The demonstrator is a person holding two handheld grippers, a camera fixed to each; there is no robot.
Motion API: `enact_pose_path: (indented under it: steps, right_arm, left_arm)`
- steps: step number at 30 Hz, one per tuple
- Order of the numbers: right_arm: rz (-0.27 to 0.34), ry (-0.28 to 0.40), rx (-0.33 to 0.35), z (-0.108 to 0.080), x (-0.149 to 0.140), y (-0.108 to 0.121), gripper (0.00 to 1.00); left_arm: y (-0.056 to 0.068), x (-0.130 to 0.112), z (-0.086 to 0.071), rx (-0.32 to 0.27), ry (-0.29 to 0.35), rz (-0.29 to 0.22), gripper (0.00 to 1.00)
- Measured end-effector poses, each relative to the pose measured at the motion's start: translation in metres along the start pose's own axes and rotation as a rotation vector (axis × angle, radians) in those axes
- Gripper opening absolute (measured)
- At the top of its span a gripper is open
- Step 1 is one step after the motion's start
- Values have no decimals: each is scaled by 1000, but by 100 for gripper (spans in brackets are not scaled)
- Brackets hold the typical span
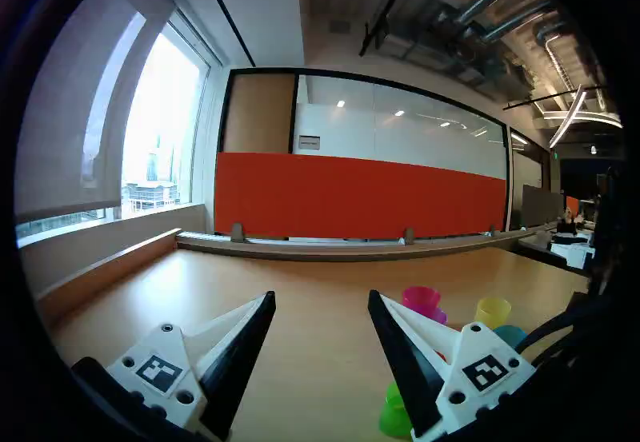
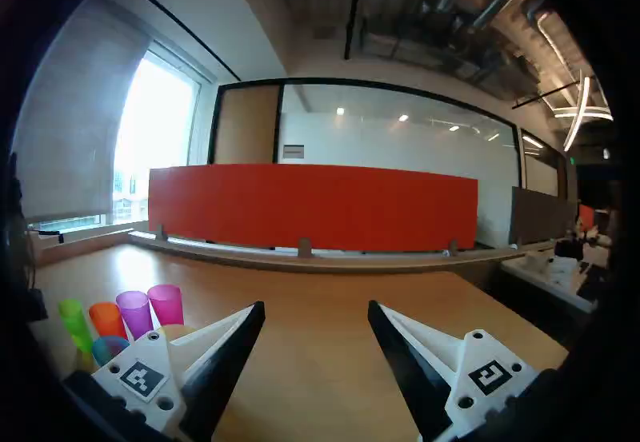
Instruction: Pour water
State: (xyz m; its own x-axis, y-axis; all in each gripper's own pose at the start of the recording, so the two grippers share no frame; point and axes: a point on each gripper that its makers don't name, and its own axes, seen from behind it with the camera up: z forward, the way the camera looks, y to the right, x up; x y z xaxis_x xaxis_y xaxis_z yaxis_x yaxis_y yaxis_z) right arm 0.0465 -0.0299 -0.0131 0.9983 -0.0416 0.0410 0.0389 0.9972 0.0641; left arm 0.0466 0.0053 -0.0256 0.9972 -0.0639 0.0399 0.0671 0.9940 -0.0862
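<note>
Cluster of coloured cups (image 1: 422, 298) upright on the bench (image 1: 320, 278), at four o'clock of the left tool (image 1: 321, 295), partly hidden behind its finger on that side. From the right tool (image 2: 316, 304), at eight o'clock, beside a finger. Both tools spread wide, pinching nothing. Beyond, red partition (image 2: 312, 206) at twelve o'clock.

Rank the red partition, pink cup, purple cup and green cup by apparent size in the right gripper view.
1. red partition, far the largest.
2. pink cup and purple cup: alike, no ranking between them.
3. green cup: looks slimmest, though fisheye edge distortion makes that unsure.
</note>
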Motion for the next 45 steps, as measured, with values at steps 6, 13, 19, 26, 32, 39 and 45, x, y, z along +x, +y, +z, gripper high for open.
enact_pose_path:
  steps: [6, 13, 19, 26, 32, 39, 45]
  right_arm:
    - [23, -10, 11, 2, -7, -3, 100]
    - [47, -31, 15, 4, -13, -4, 100]
    - [67, -32, -6, 5, -11, 2, 100]
    - [56, -23, -33, 2, -4, 8, 100]
    - [54, -22, -40, 1, -3, 8, 100]
    - [60, -28, -40, 1, -5, 6, 100]
    - [58, -27, -40, 1, -5, 6, 100]
  left_arm:
    - [2, -6, 2, 8, 9, 6, 85]
    - [-8, -6, 3, 65, 31, 24, 85]
    - [-15, -7, 4, 94, 55, 29, 85]
    - [-16, -13, 7, 123, 68, 64, 85]
    - [-13, -15, 8, 137, 79, 66, 85]
    - [-15, -17, 9, 147, 89, 70, 85]
    - [-18, -24, 12, 148, 92, 71, 85]
